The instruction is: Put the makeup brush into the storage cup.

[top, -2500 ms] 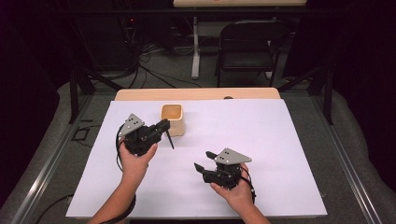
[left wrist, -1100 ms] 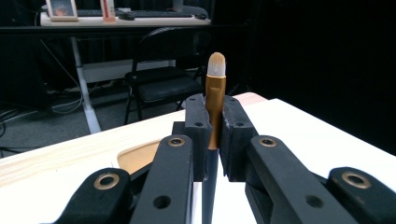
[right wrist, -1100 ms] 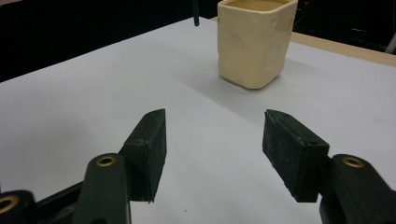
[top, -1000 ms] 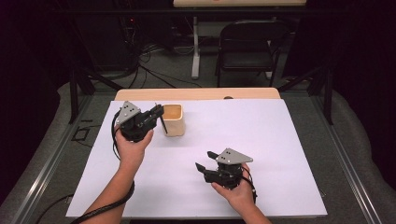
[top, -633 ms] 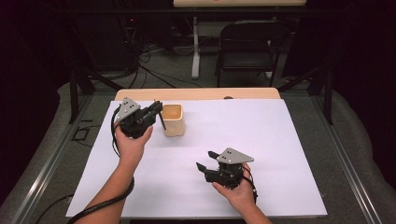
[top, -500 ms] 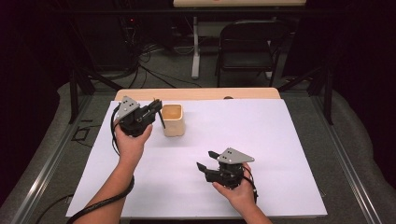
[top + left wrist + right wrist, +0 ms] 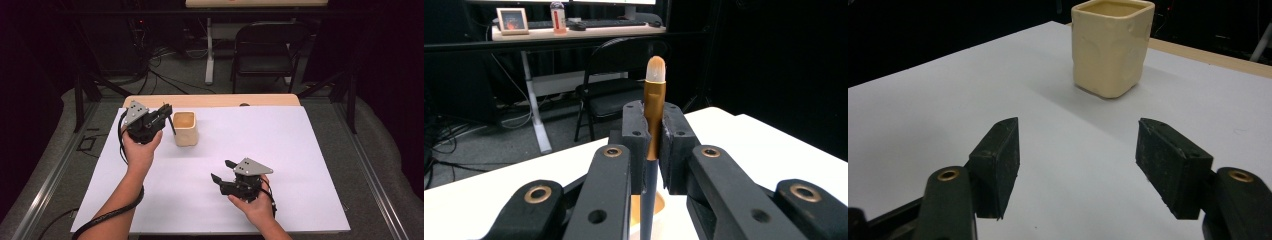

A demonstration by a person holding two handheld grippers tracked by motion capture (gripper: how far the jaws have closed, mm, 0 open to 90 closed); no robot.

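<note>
brush (image 7: 654, 107) – light, stiff, slim, slippery | hold: gold ferrule, left gripper (image 7: 652, 131) fingers clenched there | right gripper (image 7: 1078, 167) fingers spread, empty | cup (image 7: 185, 128) – rigid, breakable

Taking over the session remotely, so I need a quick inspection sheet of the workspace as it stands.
Surface: white table top, bare apart from the cup.
Job's things: makeup brush upright, bristles up; cream square cup upright, beside it.
Clutter: nothing seen.
Grippers: left gripper shut on the brush; right gripper open, jaws just widening, nothing between them, pointed at the cup.
Cables: black cable trails from the left gripper; more cables on the floor.
Surroundings: folding chair, desk behind, dark room.
</note>
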